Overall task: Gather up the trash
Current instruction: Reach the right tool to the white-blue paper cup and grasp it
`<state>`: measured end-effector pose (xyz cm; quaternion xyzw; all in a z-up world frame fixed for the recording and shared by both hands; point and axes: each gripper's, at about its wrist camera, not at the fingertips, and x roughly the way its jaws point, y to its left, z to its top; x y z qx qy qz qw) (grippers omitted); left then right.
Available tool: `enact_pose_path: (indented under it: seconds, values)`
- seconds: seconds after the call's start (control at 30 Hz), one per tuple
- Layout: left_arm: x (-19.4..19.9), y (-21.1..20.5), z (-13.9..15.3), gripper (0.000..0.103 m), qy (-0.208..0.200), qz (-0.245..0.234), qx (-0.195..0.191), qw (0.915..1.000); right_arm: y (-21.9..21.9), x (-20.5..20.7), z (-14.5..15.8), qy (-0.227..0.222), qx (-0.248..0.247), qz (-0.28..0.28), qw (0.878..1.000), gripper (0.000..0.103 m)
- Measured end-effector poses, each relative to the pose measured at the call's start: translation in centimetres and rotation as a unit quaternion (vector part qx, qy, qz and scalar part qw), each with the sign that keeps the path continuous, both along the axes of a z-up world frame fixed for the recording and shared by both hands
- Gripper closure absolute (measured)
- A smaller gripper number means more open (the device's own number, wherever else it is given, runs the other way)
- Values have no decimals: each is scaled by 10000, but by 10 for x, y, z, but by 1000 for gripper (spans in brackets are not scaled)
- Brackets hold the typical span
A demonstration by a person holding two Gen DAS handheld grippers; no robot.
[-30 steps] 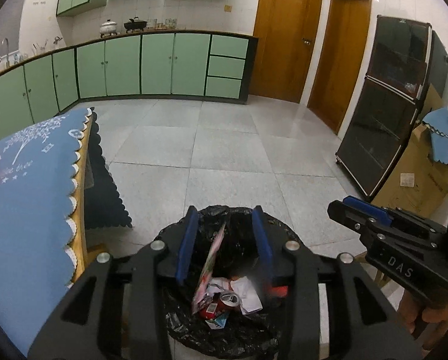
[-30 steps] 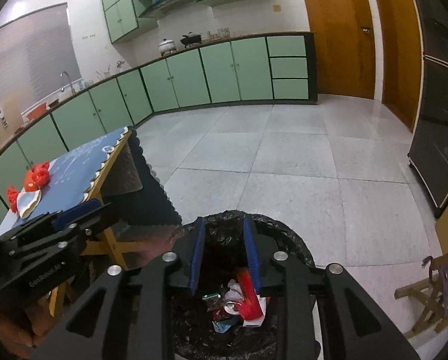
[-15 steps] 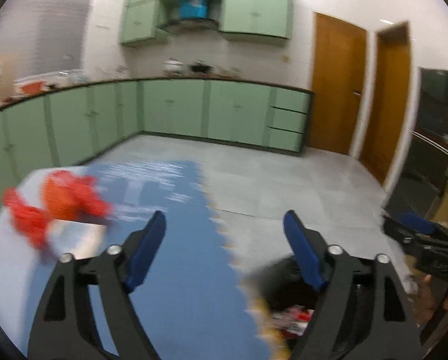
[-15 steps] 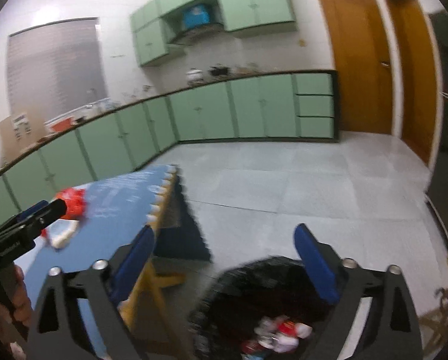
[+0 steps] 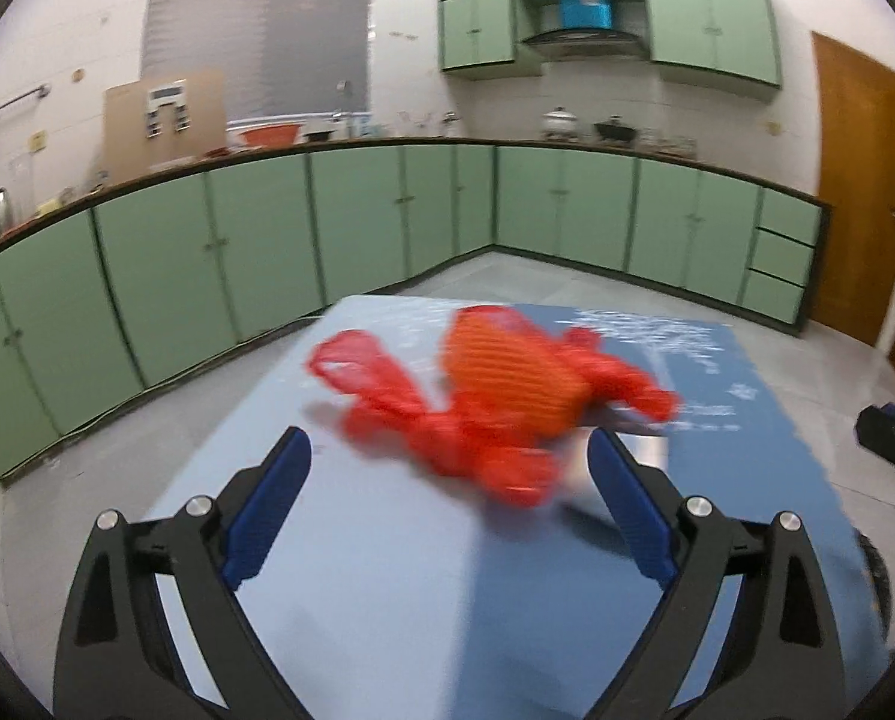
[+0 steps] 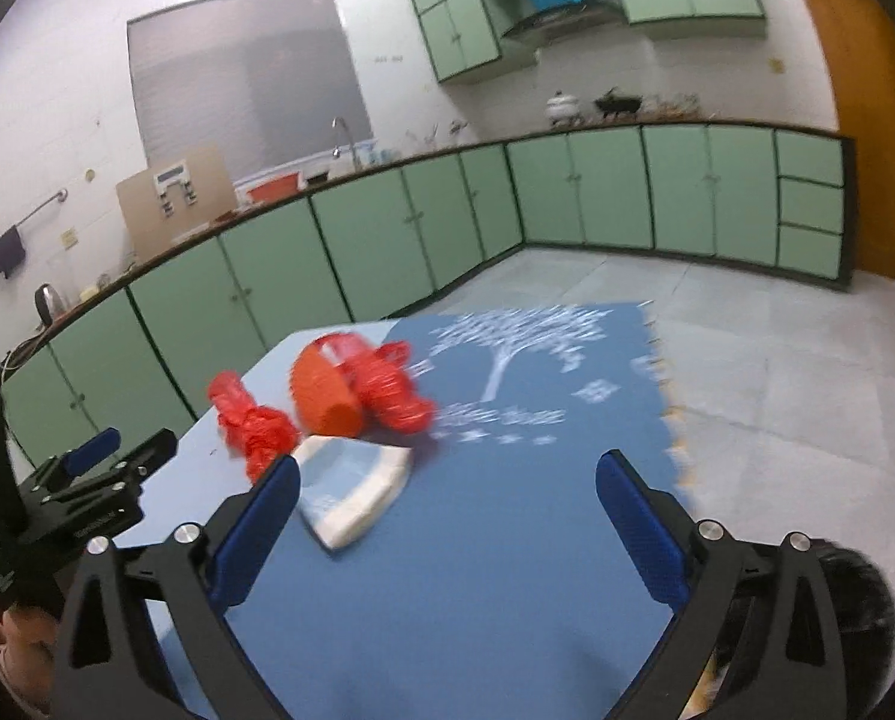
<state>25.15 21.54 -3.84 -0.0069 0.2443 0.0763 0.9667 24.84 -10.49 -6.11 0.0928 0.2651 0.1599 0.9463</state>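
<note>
1. Nearest the left wrist camera, the left tongs [image 5: 447,504] are spread wide with nothing between the blue pads, held over a blue tabletop [image 5: 387,588].
2. Nearest the right wrist camera, the right tongs [image 6: 447,516] are also spread wide and hold nothing, over the same tabletop.
3. At the lower right corner of the right view, the rim of a black-lined trash bin [image 6: 861,606] shows beside the tabletop edge.
4. Just beyond the tongs lies the trash: a flat white wrapper [image 6: 354,495] on the tabletop, partly blurred.
5. Touching its far edge is an orange ribbed cup [image 6: 324,390] lying on its side, wrapped in crumpled red plastic bag [image 6: 255,423] on both sides. In the left view this pile sits between the open pads, blurred by motion.
6. Farther along, the tabletop cloth carries a white tree print [image 6: 519,342].
7. Beyond the tabletop is a pale tiled floor [image 6: 777,360].
8. At the back, green cabinets [image 5: 357,222] run along the walls, with a wooden door [image 5: 855,180] at far right.
</note>
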Motion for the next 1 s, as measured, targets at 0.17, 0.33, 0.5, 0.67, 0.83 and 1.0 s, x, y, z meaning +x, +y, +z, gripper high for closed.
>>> enact_pose_path:
  seconds: [0.17, 0.33, 0.5, 0.67, 0.83, 1.0]
  values:
    - [5, 34, -5, 12, -17, 354, 144, 9993, 55, 28, -22, 246, -274, 80, 9993, 12]
    - [14, 54, -15, 12, 27, 533, 6, 9986, 88, 35, -39, 425, -391, 108, 9983, 14]
    - [16, 74, -23, 12, 62, 648, -317, 9974, 124, 36, -51, 569, -893, 253, 9941, 17]
    - [19, 79, -26, 12, 56, 680, -443, 9967, 116, 43, -57, 774, -829, 30, 9935, 19]
    - [23, 75, -29, 12, 41, 645, -441, 9969, 115, 53, -66, 1079, -775, 156, 9910, 45]
    - [24, 69, -31, 12, 65, 583, -452, 9973, 114, 52, -66, 1046, -683, 290, 9917, 75]
